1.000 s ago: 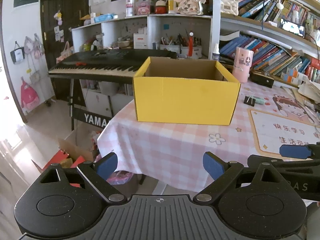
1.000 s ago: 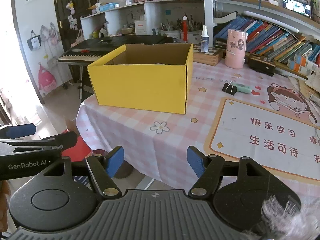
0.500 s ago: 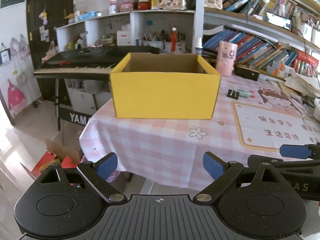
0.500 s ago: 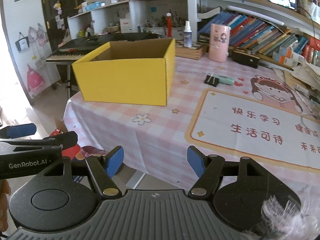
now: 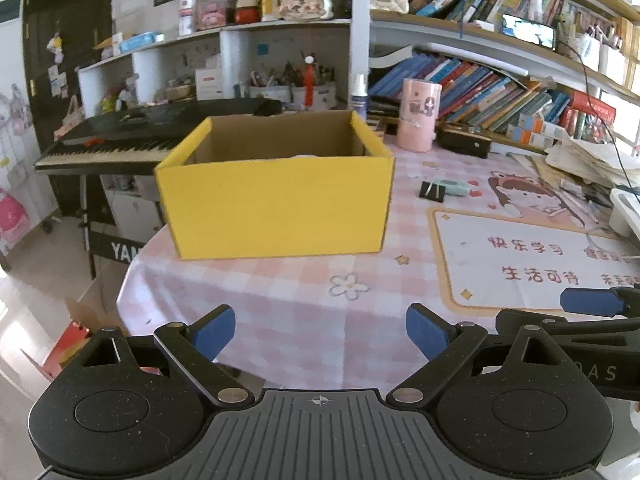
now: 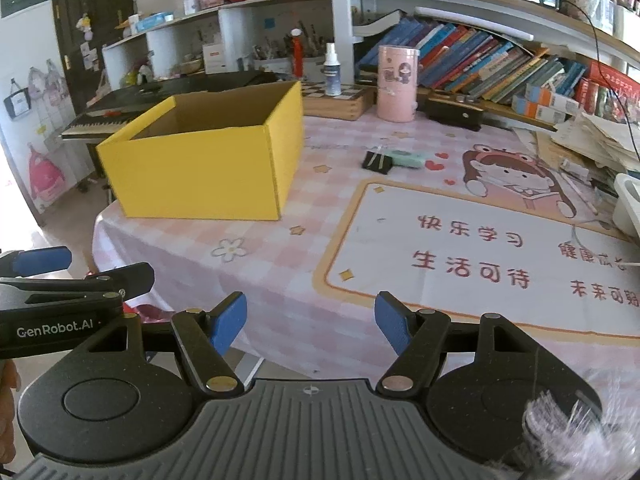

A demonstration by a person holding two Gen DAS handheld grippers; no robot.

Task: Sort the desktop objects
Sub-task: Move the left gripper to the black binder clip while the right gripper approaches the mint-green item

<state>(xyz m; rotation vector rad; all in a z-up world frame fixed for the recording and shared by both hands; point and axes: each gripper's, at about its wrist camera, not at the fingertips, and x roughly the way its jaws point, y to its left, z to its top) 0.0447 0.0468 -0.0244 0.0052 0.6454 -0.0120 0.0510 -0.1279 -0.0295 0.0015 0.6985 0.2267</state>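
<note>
Pink checked tablecloth [image 6: 280, 280] ahead, and we hover both the left gripper [image 5: 320, 332] and right gripper [image 6: 311, 322] jaws apart and empty, lined up because the binder clip [image 6: 376, 161] and mint eraser [image 6: 406, 158] await the yellow box [image 6: 208, 160] nearby

Yellow box [image 5: 276, 208] on pink-and-white checked tablecloth [image 5: 288, 304].

Two black handheld grippers are shown. The left gripper [image 5: 320, 330] and the right gripper [image 6: 310, 322] each carry blue-padded fingers [image 6: 230, 322] on black linkage arms fastened by silver rivets, above a ribbed grey base. White "GenRobot.AI" lettering is printed on one side.
</note>
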